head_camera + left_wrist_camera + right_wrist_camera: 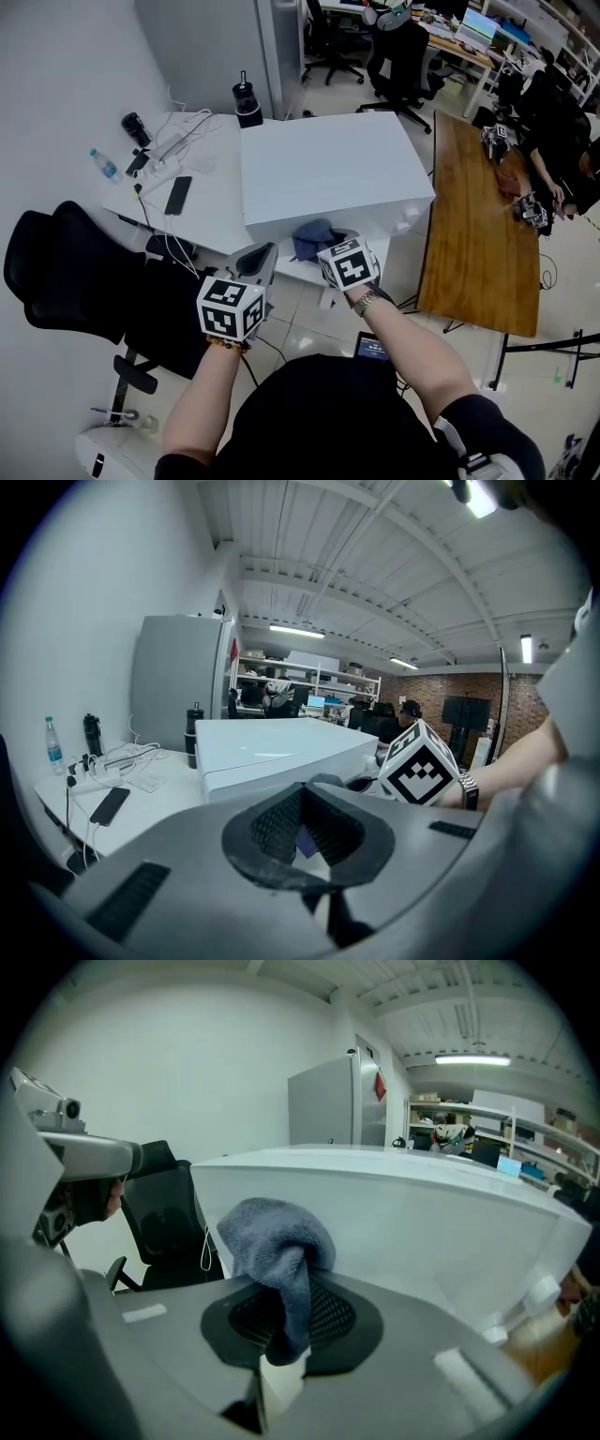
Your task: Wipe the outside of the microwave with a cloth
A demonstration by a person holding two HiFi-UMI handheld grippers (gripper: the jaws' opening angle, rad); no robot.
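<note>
The microwave [328, 173] is a white box on a white table [211, 202]; it also fills the middle of the left gripper view [281, 747] and the right gripper view [422, 1232]. My right gripper [325, 247] is shut on a blue-grey cloth [312, 234], bunched up just before the microwave's near face. In the right gripper view the cloth [277, 1241] sticks up from between the pads of the gripper [286, 1321]. My left gripper [261, 259] is beside it on the left, shut and holding nothing [305, 832], near the microwave's front left corner.
A black office chair [66, 272] stands at the left. On the table lie a phone [178, 195], cables [173, 145], a water bottle [103, 164] and a black flask [247, 101]. A wooden table [478, 225] is at the right, with a person [562, 141] beyond it.
</note>
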